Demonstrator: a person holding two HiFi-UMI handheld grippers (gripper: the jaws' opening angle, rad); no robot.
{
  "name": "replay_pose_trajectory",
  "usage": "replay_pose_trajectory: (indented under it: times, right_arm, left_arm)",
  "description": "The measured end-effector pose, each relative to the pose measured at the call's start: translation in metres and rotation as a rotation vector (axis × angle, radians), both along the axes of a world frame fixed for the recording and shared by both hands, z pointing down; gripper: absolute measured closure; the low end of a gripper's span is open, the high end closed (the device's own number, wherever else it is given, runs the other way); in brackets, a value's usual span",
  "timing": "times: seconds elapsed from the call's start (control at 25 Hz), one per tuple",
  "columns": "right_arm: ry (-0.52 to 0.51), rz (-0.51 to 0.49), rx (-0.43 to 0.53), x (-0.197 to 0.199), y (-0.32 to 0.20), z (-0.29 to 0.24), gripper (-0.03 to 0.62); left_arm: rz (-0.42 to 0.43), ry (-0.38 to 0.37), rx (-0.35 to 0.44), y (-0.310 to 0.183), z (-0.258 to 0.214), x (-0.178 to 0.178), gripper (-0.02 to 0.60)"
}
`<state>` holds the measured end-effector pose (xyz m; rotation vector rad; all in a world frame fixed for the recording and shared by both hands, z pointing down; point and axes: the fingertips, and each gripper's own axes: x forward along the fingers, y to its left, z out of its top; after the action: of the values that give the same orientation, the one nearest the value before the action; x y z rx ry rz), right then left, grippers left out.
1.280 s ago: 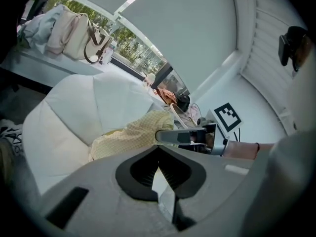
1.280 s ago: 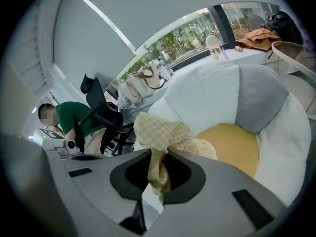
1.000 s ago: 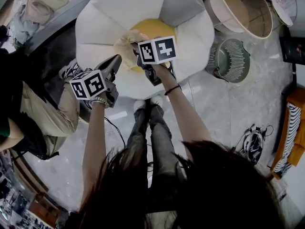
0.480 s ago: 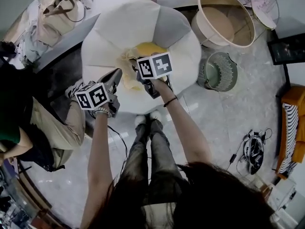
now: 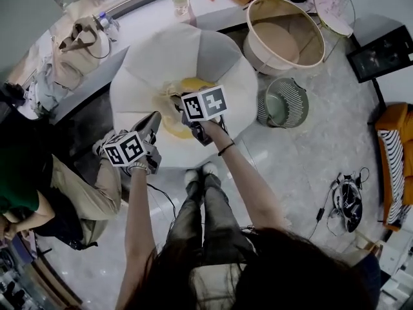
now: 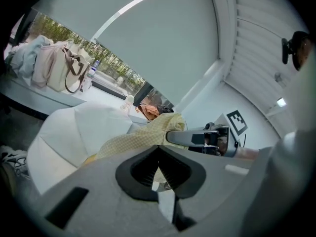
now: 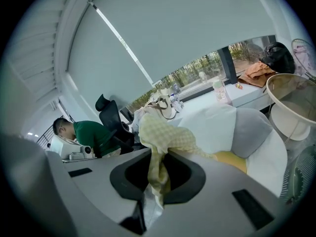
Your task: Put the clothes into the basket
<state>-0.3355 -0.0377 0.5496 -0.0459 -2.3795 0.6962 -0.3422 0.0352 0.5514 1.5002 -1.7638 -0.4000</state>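
A pale yellow checked cloth (image 5: 169, 99) hangs bunched above the yellow middle of a white flower-shaped cushion (image 5: 161, 53). My right gripper (image 5: 180, 104) is shut on it, and the fabric (image 7: 159, 132) drapes down between its pads. The left gripper (image 5: 156, 117) is to the left of the cloth and apart from it, with its jaws together and nothing between them. From the left gripper view, the cloth (image 6: 140, 138) trails off the right gripper (image 6: 171, 136). The big beige round basket (image 5: 271, 60) stands on the floor at the cushion's far right and shows nothing inside.
A green slatted bowl-shaped thing (image 5: 284, 102) sits on the floor between cushion and basket. A seated person in a green top (image 5: 19, 173) is close on the left. Bags (image 5: 77, 41) and a bottle (image 5: 181, 4) are on the far counter. Cables (image 5: 348, 202) lie at the right.
Both grippers have risen, and the right one has drawn the yellow cloth up off the cushion's middle. The head view has pulled back, so the cushion and basket look smaller.
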Motion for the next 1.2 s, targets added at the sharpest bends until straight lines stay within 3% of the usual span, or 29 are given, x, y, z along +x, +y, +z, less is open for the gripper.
replay_pose_trajectory:
  times: [0.56, 1.2]
  right_arm:
    - [-0.087, 0.066, 0.035, 0.030, -0.013, -0.074, 0.556]
    - [-0.168, 0.124, 0.080, 0.061, -0.042, -0.132, 0.556]
  left_arm:
    - [0.080, -0.080, 0.103, -0.024, -0.078, 0.012, 0.571]
    - [0.166, -0.155, 0.151, -0.050, -0.128, 0.036, 0.571]
